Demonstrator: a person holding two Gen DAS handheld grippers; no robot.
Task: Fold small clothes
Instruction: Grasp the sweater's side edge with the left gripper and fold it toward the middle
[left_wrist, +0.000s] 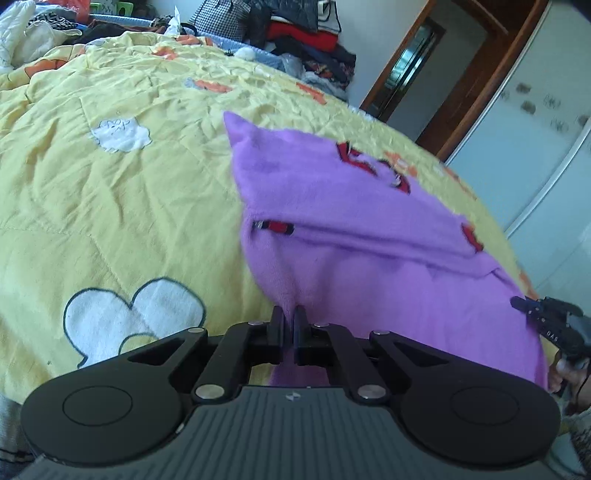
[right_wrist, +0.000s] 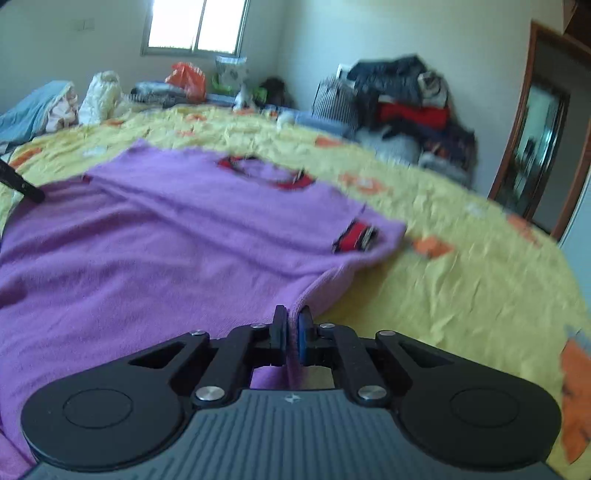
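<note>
A small purple knit sweater (left_wrist: 351, 229) with red and black trim lies on a yellow quilt (left_wrist: 122, 206); its sleeves are folded across the body. My left gripper (left_wrist: 290, 317) is shut on the sweater's near hem at its left corner. My right gripper (right_wrist: 293, 317) is shut on the near hem at the right corner of the sweater (right_wrist: 155, 236). The right gripper also shows at the right edge of the left wrist view (left_wrist: 546, 317). The neckline (right_wrist: 266, 171) points away from me.
The yellow quilt (right_wrist: 461, 266) covers the bed. Piles of clothes (right_wrist: 406, 107) and bags (right_wrist: 186, 79) lie along the far edge by the wall. A wooden door frame (right_wrist: 517, 122) stands at the right, a window (right_wrist: 195, 26) at the back.
</note>
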